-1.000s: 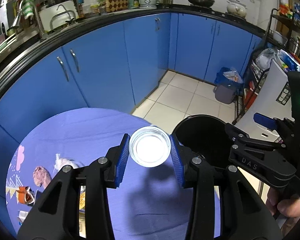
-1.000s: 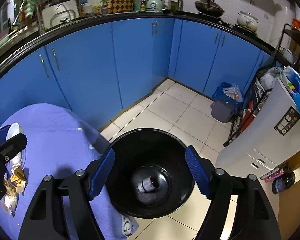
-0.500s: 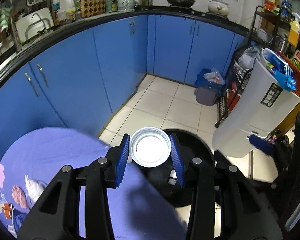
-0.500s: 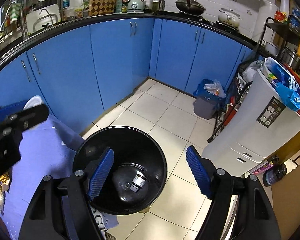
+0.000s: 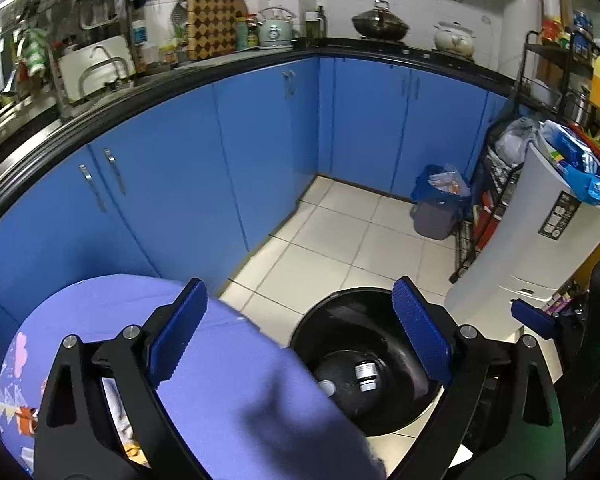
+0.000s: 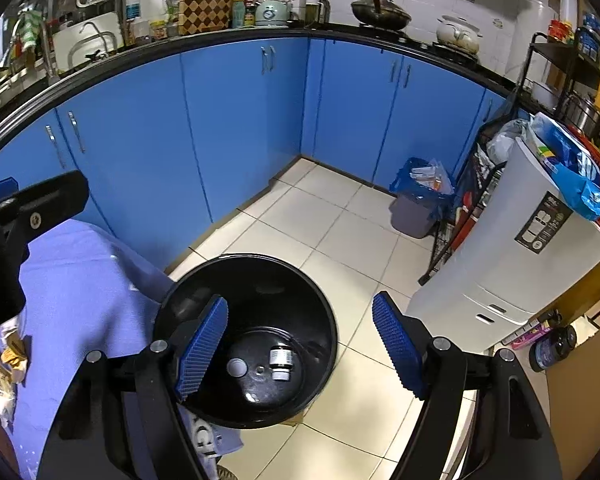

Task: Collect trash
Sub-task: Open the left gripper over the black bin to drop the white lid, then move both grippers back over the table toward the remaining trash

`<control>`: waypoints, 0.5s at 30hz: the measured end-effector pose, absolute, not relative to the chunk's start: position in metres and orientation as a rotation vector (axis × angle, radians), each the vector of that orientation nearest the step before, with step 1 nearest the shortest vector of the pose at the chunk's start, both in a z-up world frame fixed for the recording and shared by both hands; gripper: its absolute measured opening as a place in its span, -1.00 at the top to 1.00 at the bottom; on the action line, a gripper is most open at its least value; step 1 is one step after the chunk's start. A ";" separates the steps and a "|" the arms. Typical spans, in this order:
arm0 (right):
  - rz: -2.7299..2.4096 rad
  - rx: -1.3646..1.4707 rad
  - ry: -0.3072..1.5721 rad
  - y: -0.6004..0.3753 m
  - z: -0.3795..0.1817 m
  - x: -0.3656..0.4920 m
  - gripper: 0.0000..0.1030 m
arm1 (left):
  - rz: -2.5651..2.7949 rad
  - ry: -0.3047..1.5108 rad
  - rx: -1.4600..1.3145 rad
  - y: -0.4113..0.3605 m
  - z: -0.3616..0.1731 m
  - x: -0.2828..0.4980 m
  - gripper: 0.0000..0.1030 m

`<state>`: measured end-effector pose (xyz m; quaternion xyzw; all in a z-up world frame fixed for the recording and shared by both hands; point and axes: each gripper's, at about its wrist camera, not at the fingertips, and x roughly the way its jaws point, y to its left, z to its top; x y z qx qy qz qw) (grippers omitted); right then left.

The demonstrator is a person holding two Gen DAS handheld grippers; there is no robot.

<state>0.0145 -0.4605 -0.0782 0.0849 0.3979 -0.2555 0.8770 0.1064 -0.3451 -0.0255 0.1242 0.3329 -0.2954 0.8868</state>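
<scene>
Black round plastic trash bin point(image 6: 260, 280) sits on the tiled floor, lower centre of the right wrist view, its rim touching the edge of the purple cloth-covered round desk point(image 6: 80, 272). In the bin's bottom: small white round cup point(image 6: 236, 367) left, small cylindrical bottle with a pale label point(image 6: 280, 363) lying just beside it on the right. Same pair shows in the left wrist view, cup point(image 5: 326, 387) and bottle point(image 5: 366, 375), bin point(image 5: 340, 320) at lower right-centre.

Left tongs point(image 5: 298, 336): spread wide, nothing between the blue pads, hovering over the desk edge and the bin's near rim. Right tongs point(image 6: 300, 350): also spread wide, nothing held, framing the bin opening from above.

Wrapper scraps point(image 6: 12, 356) lie on the desk at the far left edge of the right wrist view. Blue cabinet doors point(image 6: 236, 120) fill the middle band. Grey bin with a blue liner point(image 6: 416, 208) stands right of centre by a black wire rack. White appliance point(image 6: 512, 256) leans at right.
</scene>
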 end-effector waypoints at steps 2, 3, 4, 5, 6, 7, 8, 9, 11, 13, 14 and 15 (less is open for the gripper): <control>-0.507 0.172 0.824 -0.451 -0.075 0.018 -0.42 | -0.589 0.691 0.249 -0.331 -0.024 0.108 -0.80; -0.492 0.165 0.820 -0.445 -0.073 0.020 -0.42 | -0.576 0.691 0.245 -0.326 -0.024 0.108 -0.80; -0.482 0.157 0.817 -0.439 -0.071 0.022 -0.42 | -0.555 0.691 0.238 -0.315 -0.023 0.109 -0.80; -0.464 0.147 0.811 -0.431 -0.069 0.025 -0.42 | -0.540 0.691 0.232 -0.307 -0.023 0.110 -0.80; -0.444 0.139 0.805 -0.422 -0.067 0.027 -0.42 | -0.526 0.691 0.226 -0.301 -0.023 0.111 -0.80; -0.429 0.133 0.801 -0.416 -0.065 0.029 -0.42 | -0.505 0.691 0.216 -0.290 -0.022 0.112 -0.80; -0.404 0.123 0.796 -0.405 -0.064 0.032 -0.42 | -0.482 0.695 0.205 -0.277 -0.022 0.113 -0.80; -0.382 0.114 0.794 -0.395 -0.063 0.035 -0.42 | -0.472 0.696 0.197 -0.270 -0.022 0.113 -0.80; -0.333 0.095 0.793 -0.375 -0.061 0.041 -0.42 | -0.432 0.701 0.181 -0.248 -0.022 0.114 -0.80; -0.294 0.082 0.792 -0.357 -0.060 0.046 -0.42 | -0.399 0.701 0.172 -0.227 -0.022 0.113 -0.80; -0.268 0.071 0.791 -0.345 -0.059 0.049 -0.42 | -0.375 0.701 0.169 -0.215 -0.022 0.113 -0.80; -0.244 0.061 0.790 -0.334 -0.059 0.052 -0.42 | -0.362 0.700 0.166 -0.208 -0.022 0.112 -0.80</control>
